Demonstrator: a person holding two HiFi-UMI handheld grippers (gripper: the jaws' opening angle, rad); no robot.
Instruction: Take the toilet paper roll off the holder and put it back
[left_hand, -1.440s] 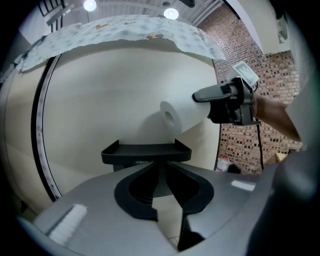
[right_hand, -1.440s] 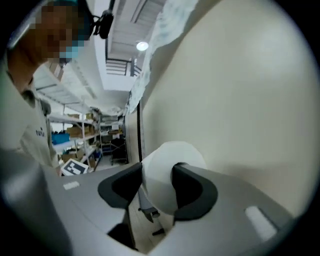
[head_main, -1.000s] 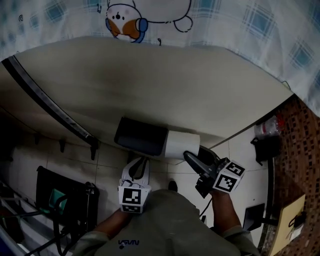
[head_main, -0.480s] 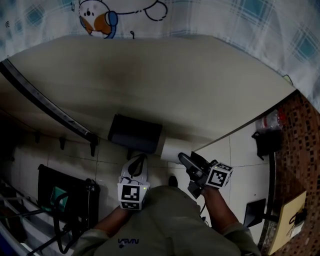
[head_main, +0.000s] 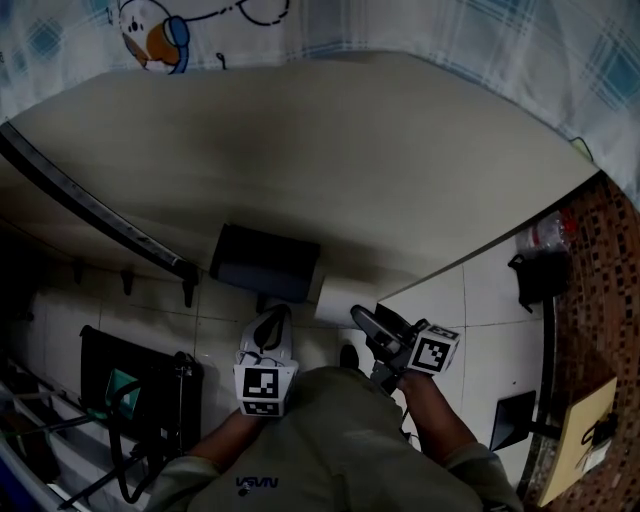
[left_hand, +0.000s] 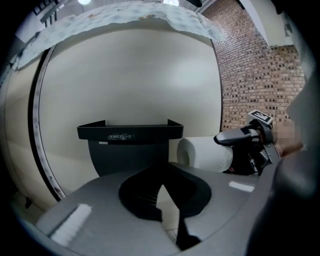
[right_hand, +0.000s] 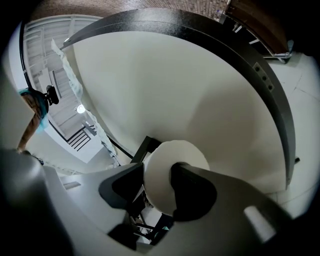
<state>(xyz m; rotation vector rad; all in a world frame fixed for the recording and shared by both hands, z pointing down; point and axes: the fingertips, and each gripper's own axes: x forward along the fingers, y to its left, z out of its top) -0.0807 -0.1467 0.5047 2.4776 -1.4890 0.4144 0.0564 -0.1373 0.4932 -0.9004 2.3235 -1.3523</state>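
My right gripper (right_hand: 157, 176) has the toilet paper roll (left_hand: 202, 152) between its jaws. I have taken it end-on, across its round body, at the end away from the holder (left_hand: 127, 150). The jaws have just been closing a little and both pads now lie against the paper, so I count this as a grip and not a loose bracket.

The roll sits just beside the right side of the black holder, lower than its flat top tray. I cannot tell whether it is threaded on the holder or already clear of it, because the roll itself hides that joint. My left gripper (head_main: 274, 318) hangs under the holder with its jaws closed on nothing (I judge it is only waiting its turn).

The roll should be very light, so weight is no worry. It is soft, though. If I squeeze hard, the wound paper will dent and the cardboard core will go oval, which I judge would make it drag on the holder. The outer sheet can also slip or unwind under a pad. So I want a modest pinch across the full width of the body, with the pads flat on the paper and well away from any loose edge. The roll's axis should stay in line with the holder as it slides.
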